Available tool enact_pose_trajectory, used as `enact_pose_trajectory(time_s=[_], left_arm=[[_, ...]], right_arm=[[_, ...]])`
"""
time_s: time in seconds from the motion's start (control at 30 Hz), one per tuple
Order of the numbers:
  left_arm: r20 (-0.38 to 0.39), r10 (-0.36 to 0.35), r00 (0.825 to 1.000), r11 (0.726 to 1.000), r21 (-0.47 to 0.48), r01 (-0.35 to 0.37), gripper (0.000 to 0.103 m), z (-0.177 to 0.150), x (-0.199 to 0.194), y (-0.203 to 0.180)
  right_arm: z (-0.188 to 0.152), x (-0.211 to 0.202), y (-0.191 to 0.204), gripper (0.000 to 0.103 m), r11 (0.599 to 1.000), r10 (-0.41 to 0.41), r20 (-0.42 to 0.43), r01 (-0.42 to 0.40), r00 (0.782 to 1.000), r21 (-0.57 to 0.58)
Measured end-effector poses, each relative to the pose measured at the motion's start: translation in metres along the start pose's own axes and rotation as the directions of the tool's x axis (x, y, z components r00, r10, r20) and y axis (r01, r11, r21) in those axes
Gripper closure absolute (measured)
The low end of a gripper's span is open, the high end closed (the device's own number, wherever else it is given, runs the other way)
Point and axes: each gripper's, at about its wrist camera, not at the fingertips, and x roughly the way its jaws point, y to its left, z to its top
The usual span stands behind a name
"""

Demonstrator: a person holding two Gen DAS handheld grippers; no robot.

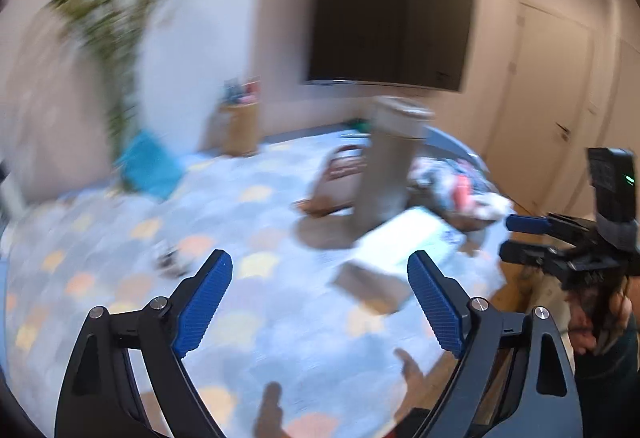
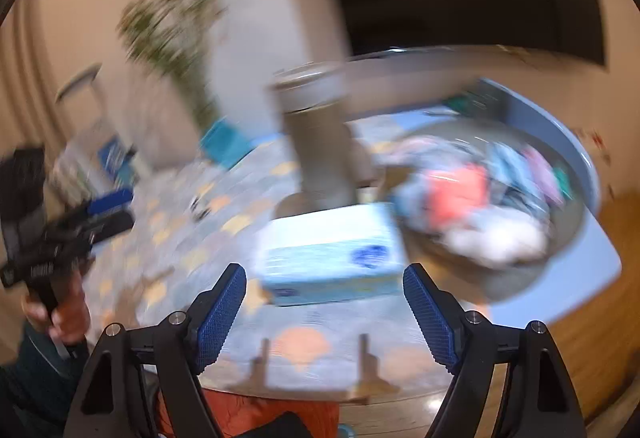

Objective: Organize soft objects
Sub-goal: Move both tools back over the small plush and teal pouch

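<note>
Clothes [image 2: 476,206]: a mixed heap, red, blue, pink and white pieces, lying in a round basin [image 2: 576,234] just right of the grey post.
Post [image 2: 324,154]: grey, upright, standing on a round base on the rug; the landmark for all that follows.
Box [image 2: 332,258]: pale blue and white, lying on the rug just in front of the post, between the post and the right gripper's fingers.
Rug [image 1: 248,322]: light blue with orange and yellow scallops, spread under the post and out to its left.
Left gripper [image 1: 320,312]: jaws spread wide with nothing between the blue pads; it hangs over the rug, in front and left of the post.
Right gripper [image 2: 324,312]: jaws also wide apart and empty; the box lies beyond the tips, not touched.
Hands: a hand [image 1: 604,322] grips the right tool's handle, well right of the post in the left wrist view; the other hand [image 2: 60,318] holds the left tool, well left of the post in the right wrist view.
Screen [image 1: 388,6]: dark, on the wall above and behind the post.
Plant [image 1: 116,10]: green, leafy, far left of the post by the wall.
Basket [image 1: 240,128]: wooden, against the wall behind and left of the post.
Sharpness: both views are smeared, so small details are lost.
</note>
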Motion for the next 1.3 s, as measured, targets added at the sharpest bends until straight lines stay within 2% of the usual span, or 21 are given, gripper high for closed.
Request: enact_pose_trajectory(time_s=[0.1, 0.2, 0.37, 0.5, 0.63, 0.8, 0.87, 1.03, 1.17, 1.23, 1.3], left_arm=[[-0.018, 0.105, 0.994, 0.993, -0.053, -0.105, 0.014, -0.009, -0.004, 0.035], [-0.022, 0.168, 0.986, 0.985, -0.046, -0.169, 0.014, -0.017, -0.011, 0.061], [-0.065, 0.234, 0.970, 0.968, -0.079, -0.239, 0.014, -0.033, -0.006, 0.110], [-0.124, 0.254, 0.959, 0.948, -0.163, -0.272, 0.014, -0.050, 0.006, 0.150], [-0.152, 0.272, 0.950, 0.925, -0.231, -0.302, 0.014, -0.068, 0.017, 0.186], [-0.187, 0.250, 0.950, 0.898, -0.323, -0.300, 0.014, -0.085, 0.028, 0.217], [-0.188, 0.208, 0.960, 0.889, -0.372, -0.265, 0.014, -0.088, 0.029, 0.226], [-0.191, 0.173, 0.966, 0.876, -0.419, -0.239, 0.014, -0.094, 0.031, 0.235], [-0.190, 0.161, 0.969, 0.877, -0.422, -0.228, 0.014, -0.095, 0.032, 0.236], [-0.204, 0.164, 0.965, 0.877, -0.419, -0.237, 0.014, -0.093, 0.033, 0.236], [-0.243, 0.184, 0.952, 0.876, -0.400, -0.271, 0.014, -0.089, 0.033, 0.232]], right_arm=[[0.009, 0.026, 0.049, 0.023, 0.996, 0.007, 0.006, -0.007, 1.000, -0.091], [0.018, 0.060, 0.083, 0.022, 0.993, 0.056, -0.023, -0.058, 0.998, -0.101], [0.031, 0.121, 0.133, 0.021, 0.983, 0.153, -0.084, -0.161, 0.985, -0.093], [0.036, 0.167, 0.168, 0.021, 0.979, 0.138, -0.143, -0.156, 0.980, -0.128], [0.038, 0.200, 0.191, 0.021, 0.976, 0.140, -0.163, -0.164, 0.977, -0.145], [0.038, 0.228, 0.194, 0.021, 0.982, 0.112, -0.177, -0.136, 0.978, -0.130], [0.037, 0.242, 0.192, 0.021, 0.986, 0.103, -0.193, -0.126, 0.976, -0.110], [0.035, 0.261, 0.187, 0.021, 0.990, 0.073, -0.201, -0.095, 0.977, -0.102], [0.029, 0.272, 0.178, 0.021, 0.995, 0.064, -0.218, -0.079, 0.974, -0.062], [0.032, 0.270, 0.176, 0.021, 0.996, 0.068, -0.212, -0.080, 0.975, -0.050], [0.035, 0.264, 0.173, 0.021, 0.996, 0.074, -0.204, -0.084, 0.976, -0.042]])
